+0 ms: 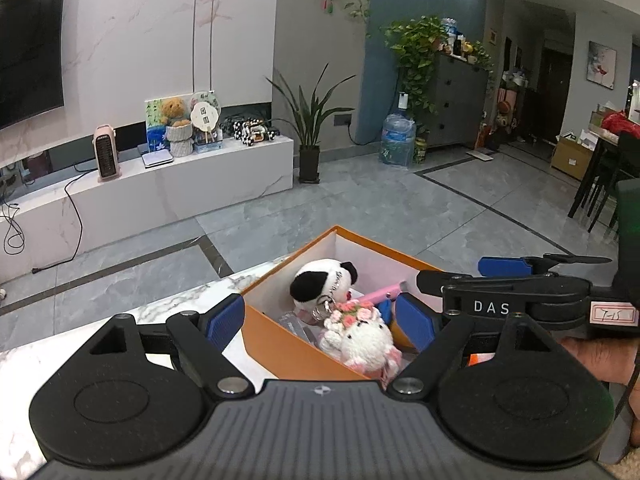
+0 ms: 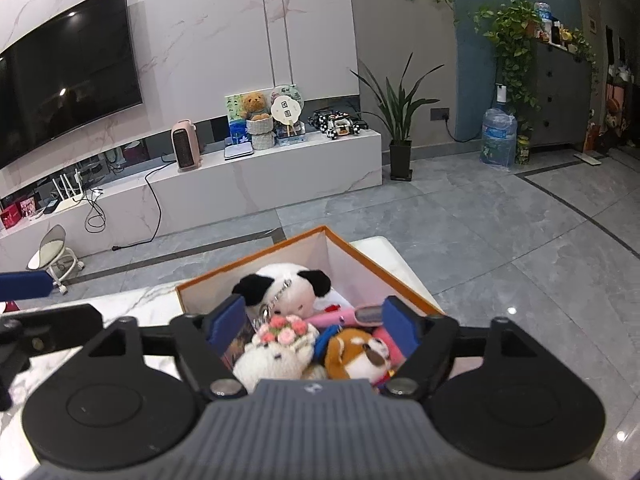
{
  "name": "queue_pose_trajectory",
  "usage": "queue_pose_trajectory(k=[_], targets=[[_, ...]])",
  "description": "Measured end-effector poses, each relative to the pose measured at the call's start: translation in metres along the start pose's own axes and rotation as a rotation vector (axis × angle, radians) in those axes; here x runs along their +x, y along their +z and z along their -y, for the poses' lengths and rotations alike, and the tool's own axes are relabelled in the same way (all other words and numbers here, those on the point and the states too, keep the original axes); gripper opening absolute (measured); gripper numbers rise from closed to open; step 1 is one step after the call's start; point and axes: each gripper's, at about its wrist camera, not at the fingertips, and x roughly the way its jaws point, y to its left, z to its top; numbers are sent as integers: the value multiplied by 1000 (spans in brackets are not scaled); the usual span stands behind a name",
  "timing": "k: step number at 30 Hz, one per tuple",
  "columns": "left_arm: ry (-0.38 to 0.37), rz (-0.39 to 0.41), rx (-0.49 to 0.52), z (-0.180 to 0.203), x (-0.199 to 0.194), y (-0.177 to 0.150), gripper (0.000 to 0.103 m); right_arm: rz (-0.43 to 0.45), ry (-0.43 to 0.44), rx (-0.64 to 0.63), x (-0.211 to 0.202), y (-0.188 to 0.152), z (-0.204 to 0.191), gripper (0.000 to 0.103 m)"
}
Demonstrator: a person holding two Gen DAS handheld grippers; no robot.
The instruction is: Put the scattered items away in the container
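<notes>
An orange box [image 1: 280, 344] with white inner walls stands on a white marble table [image 1: 168, 304]. Inside lie a panda plush [image 1: 320, 280], a white plush with pink flowers [image 1: 364, 340] and a pink stick-like item [image 1: 380, 293]. My left gripper [image 1: 320, 318] is open and empty, its blue pads straddling the box's near corner. My right gripper [image 2: 310, 320] is open and empty above the box [image 2: 256, 260]; below it I see the panda [image 2: 288, 284], the white flower plush [image 2: 276, 352] and a brown dog plush [image 2: 356, 354]. The right gripper also shows at the right of the left wrist view [image 1: 508, 276].
The table edge lies just past the box, with grey tiled floor [image 2: 460, 232] beyond. A white TV bench [image 2: 240, 184] with a heater and toys stands against the far wall, and a small stool [image 2: 52, 252] stands on the floor at the left.
</notes>
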Motion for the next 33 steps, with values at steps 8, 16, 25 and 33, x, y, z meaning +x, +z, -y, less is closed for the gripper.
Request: queue_pose_trajectory(k=[8,16,25,33], targets=[[14,12,-9,0,-25,-19,98,43,-54,-6,-38,-20,4,96],[6,7,-31,5,-39,-40,98,115,-91,21,-82,-47,8,102],[10,-11,-48,22,-43,-47,98,104,-139,37,-107,-70,18,103],[54,-66,-22,24,-21,-61,98,38,-185,32,-93,-68,19,103]])
